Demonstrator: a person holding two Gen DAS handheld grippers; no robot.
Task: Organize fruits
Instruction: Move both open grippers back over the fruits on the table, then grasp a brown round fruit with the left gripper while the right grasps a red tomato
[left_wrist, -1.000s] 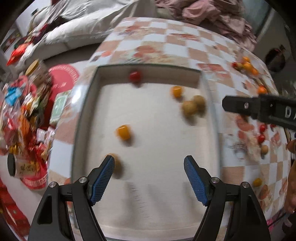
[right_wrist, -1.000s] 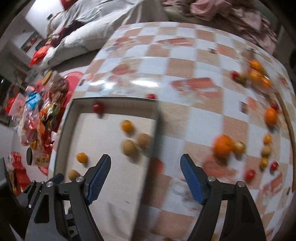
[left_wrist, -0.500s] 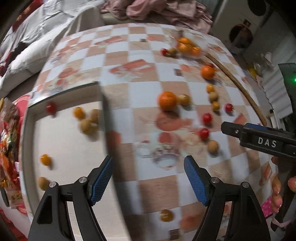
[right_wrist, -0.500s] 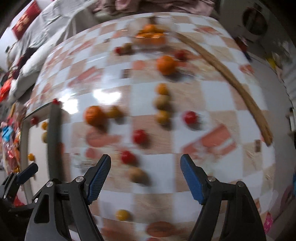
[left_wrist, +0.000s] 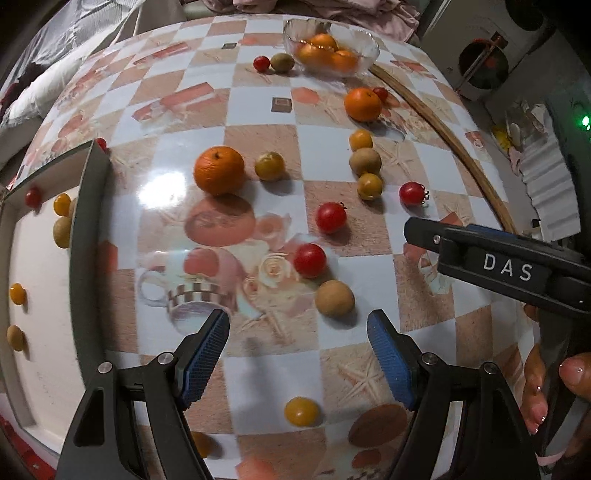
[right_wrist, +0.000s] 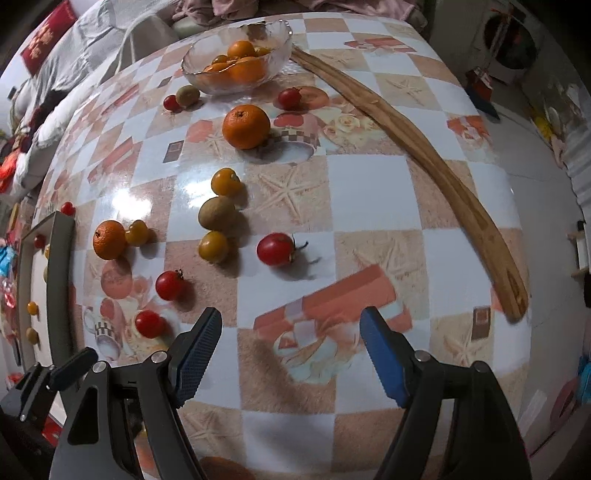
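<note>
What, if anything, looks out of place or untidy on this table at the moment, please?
Fruit lies loose across the checked tablecloth: two oranges, cherry tomatoes and small yellow and brown fruits, while the glass bowl and the tray hold only some. Nothing looks spilled or damaged.
</note>
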